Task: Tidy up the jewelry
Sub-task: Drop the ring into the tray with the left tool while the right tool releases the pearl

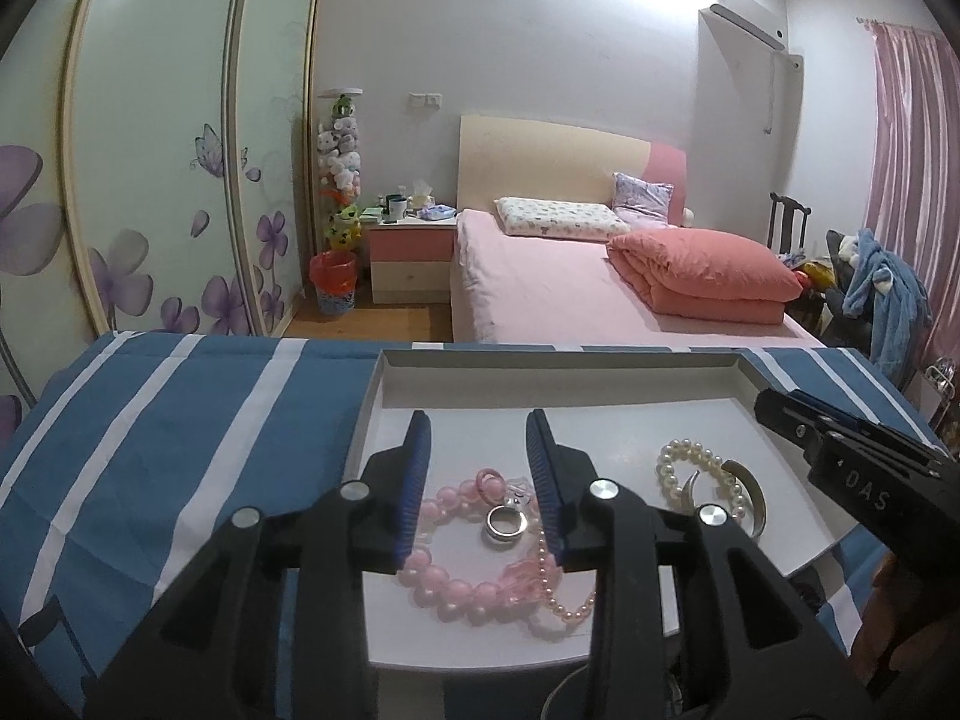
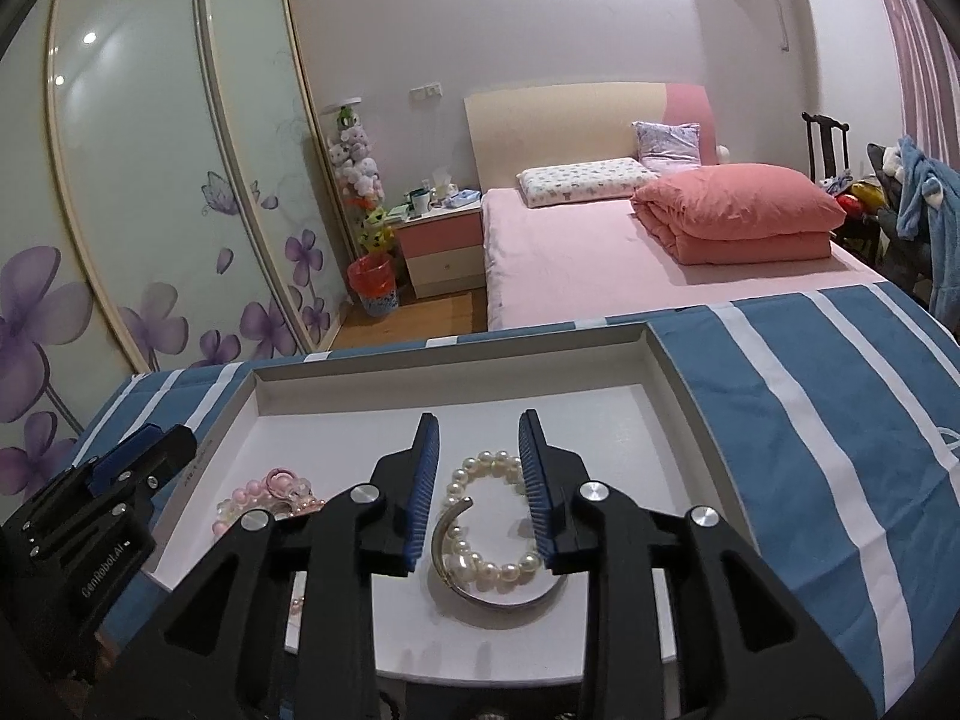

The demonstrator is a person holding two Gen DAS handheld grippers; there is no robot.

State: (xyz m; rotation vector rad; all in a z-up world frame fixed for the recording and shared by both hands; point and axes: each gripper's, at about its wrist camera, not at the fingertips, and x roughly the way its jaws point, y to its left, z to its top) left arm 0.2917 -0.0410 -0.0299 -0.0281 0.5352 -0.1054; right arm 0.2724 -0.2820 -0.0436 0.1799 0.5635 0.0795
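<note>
A shallow white tray (image 1: 558,381) lies on a blue and white striped cloth. In it, on the left, lie a pink bead bracelet (image 1: 447,591), a silver ring (image 1: 506,523), a small pink ring (image 1: 487,477) and a thin pale pink bead strand (image 1: 555,591). On the right lie a white pearl bracelet (image 2: 489,516) and a silver bangle (image 2: 480,591). My left gripper (image 1: 478,426) is open above the pink pile. My right gripper (image 2: 478,426) is open above the pearl bracelet and bangle. The right gripper also shows in the left wrist view (image 1: 780,405).
The striped cloth (image 1: 180,450) covers the surface around the tray. Behind stand a pink bed (image 1: 570,282) with folded quilt, a nightstand (image 1: 411,258), a red bin (image 1: 333,282), a floral wardrobe (image 1: 150,180) and a chair with blue clothes (image 1: 882,294).
</note>
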